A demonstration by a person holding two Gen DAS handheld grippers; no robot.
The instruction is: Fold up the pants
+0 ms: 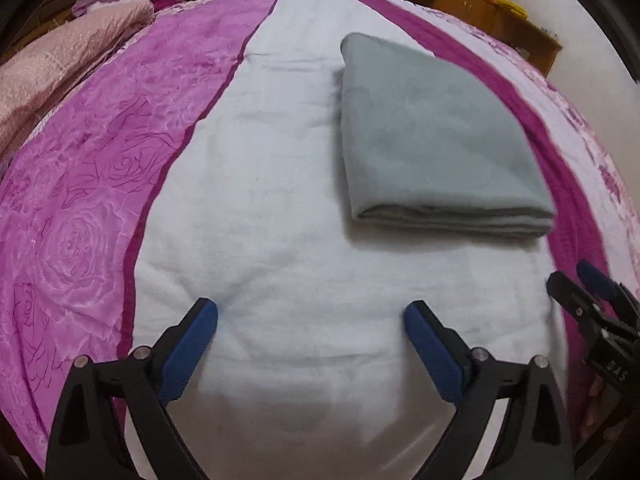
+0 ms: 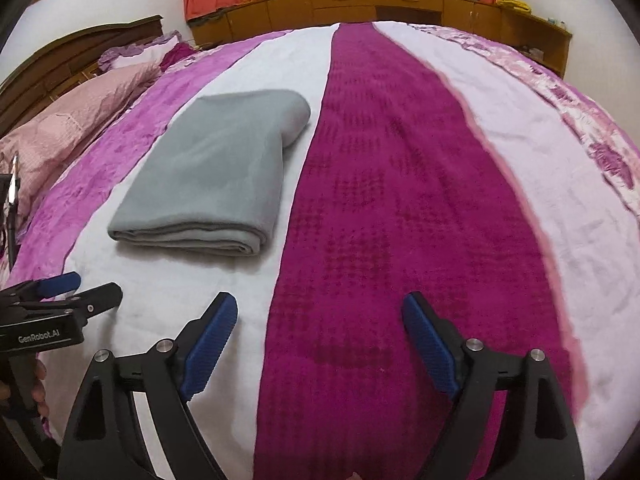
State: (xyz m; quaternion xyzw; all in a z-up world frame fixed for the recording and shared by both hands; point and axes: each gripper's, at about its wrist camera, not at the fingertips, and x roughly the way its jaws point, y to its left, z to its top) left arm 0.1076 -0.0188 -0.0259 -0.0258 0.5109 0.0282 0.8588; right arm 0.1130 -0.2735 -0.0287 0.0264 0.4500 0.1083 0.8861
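**Fold complete, both grippers clear of the pants**

Left wrist view: left gripper [image 1: 311, 314] spread wide, nothing between the blue pads, over the white stripe of the bed cover [image 1: 248, 216]. The grey, soft fleece pants [image 1: 432, 136], folded into a compact rectangle, lie ahead and apart.

Right wrist view: right gripper [image 2: 320, 312] wide and empty above the magenta stripe; pants [image 2: 216, 168] ahead-left, untouched.

Judgement: folding looks finished; next calls only for retreat, or a light squaring of edges.

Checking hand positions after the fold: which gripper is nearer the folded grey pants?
Hard to call; roughly equal. Left gripper is short of the pants, off their left. Right gripper is short, off their right.
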